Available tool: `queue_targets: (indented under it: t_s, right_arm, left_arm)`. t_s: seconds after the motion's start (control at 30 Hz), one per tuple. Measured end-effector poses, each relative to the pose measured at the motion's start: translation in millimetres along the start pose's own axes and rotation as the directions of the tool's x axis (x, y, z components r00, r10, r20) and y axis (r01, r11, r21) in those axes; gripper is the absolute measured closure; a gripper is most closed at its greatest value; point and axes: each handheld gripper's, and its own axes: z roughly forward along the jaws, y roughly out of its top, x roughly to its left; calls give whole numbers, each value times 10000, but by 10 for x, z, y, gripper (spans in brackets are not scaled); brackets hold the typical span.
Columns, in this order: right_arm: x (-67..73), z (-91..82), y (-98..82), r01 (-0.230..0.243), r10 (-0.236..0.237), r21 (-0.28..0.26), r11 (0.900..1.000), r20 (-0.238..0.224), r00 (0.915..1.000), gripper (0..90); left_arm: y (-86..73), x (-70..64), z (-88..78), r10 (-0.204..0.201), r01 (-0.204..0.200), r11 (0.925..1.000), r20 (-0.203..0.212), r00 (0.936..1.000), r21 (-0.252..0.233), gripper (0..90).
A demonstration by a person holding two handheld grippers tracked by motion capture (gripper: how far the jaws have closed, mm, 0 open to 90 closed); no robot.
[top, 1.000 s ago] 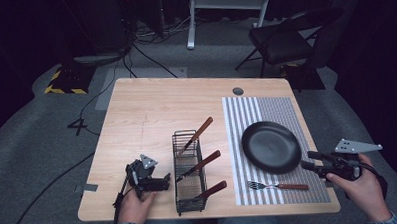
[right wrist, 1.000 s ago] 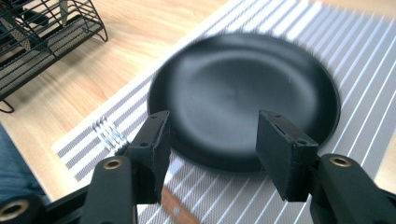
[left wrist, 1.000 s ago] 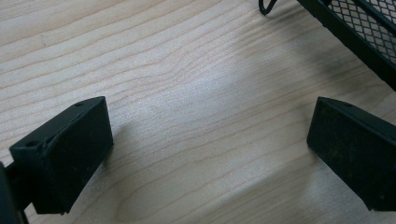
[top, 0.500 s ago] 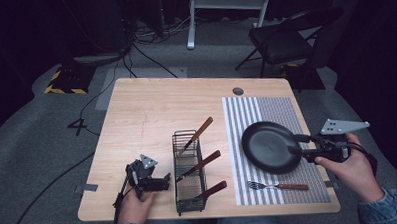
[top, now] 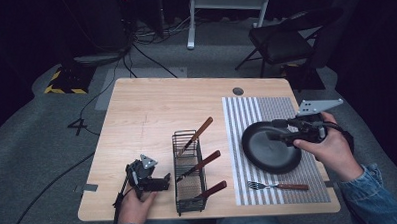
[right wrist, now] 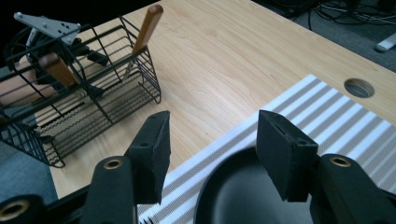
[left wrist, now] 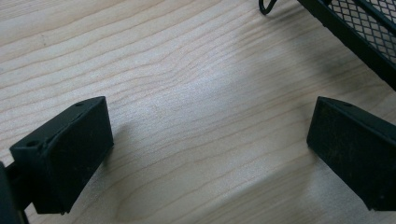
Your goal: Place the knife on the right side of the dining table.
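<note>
Our left gripper [top: 161, 182] rests low on the wooden table [top: 151, 113] near the front edge, just beside the left wall of the black wire basket [top: 189, 172]. Its jaws stand wide apart with bare wood between them, so we grasp nothing there; in the left gripper view a corner of the basket [left wrist: 355, 32] crosses the top right, apart from the pads.

Moving right, we see the basket standing upright with three compartments in a row from far to near. Each one holds a wooden-handled utensil leaning out to the right: one [top: 197, 134] in the far compartment, one [top: 202, 163] in the middle, one [top: 211, 189] in the near compartment.

Further right lies a striped placemat [top: 259, 110] on the right part of the table. On it sits a black frying pan [top: 268, 147], and nearer to us a fork [top: 276, 186] with a wooden handle lies flat on the mat, just in front of the pan and apart from it.

Our right gripper [top: 277, 134] hangs over the pan's right side, pointing left. In the right gripper view its jaws stand partly spread with only air between the pads [right wrist: 285, 154]; the pan's rim [right wrist: 219, 182] lies below them, so this gripper is released too.
</note>
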Motion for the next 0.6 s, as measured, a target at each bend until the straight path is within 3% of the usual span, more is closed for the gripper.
queue_targets:
  t_s: [0.37,0.6]
  right_arm:
    - [-11,316,332,-113,114,13,9999,-489,9987,460]
    - [-25,608,419,-673,657,-120,9977,-1037,9924,499]
  left_arm:
    - [-34,-7,-28,50,-50,10000,47,10000,-13,4]
    - [-39,-8,-33,43,-43,10000,33,10000,-6,4]
